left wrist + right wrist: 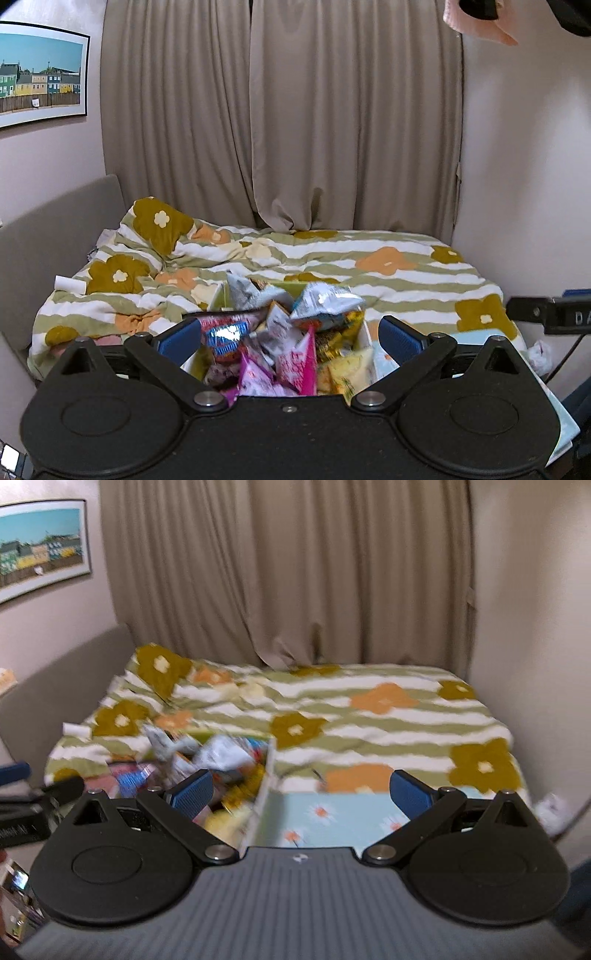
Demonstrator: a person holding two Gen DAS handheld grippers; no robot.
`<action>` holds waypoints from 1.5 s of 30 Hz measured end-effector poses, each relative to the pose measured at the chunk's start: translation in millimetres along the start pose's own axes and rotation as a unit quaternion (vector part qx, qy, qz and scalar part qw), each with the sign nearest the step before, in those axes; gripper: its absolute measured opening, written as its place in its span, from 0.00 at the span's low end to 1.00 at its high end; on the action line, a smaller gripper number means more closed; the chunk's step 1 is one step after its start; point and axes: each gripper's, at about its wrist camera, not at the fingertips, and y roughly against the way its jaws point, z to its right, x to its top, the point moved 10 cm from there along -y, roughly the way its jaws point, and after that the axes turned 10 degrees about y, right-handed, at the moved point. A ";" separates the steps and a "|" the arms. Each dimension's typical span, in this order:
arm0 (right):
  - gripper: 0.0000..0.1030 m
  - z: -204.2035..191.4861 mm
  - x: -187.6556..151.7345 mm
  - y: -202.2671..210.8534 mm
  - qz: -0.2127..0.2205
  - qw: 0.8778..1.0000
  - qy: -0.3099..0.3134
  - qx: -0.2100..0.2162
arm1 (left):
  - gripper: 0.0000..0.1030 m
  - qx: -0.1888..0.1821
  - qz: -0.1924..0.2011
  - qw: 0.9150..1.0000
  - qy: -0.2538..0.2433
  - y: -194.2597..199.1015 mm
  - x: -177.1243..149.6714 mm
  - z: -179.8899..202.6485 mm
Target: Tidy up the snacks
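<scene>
Holding my left hand-held gripper (290, 334) and right hand-held gripper (301, 794) spread apart, empty; snack packets (280, 339) fill a box (218, 297) at twelve o'clock on the bed (406, 280).

Colourful snack packets (280, 343) heaped, overflowing white open box (364, 334)

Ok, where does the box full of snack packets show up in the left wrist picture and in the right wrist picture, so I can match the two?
Left wrist: the box of snack packets sits bottom centre, right between the open left claw fingers.
Right wrist: the box is lower left and blurred, its white wall just inside the right claw's left finger.
Shared landmark: the framed picture of coloured houses hangs at upper left in both views.
</scene>
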 end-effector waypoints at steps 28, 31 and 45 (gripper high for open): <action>1.00 35.9 -105.4 34.9 -0.080 0.996 -0.015 -0.029 | 1.00 -0.011 -0.055 0.998 -0.030 20.9 -75.9 39.7; 1.00 37.2 -103.6 34.9 -0.078 0.996 -0.017 -0.030 | 1.00 -0.013 -0.054 0.998 -0.030 20.2 -74.1 41.9; 1.00 40.7 -101.6 31.2 -0.080 0.996 -0.022 -0.034 | 1.00 -0.014 -0.059 0.998 -0.032 16.7 -73.3 43.7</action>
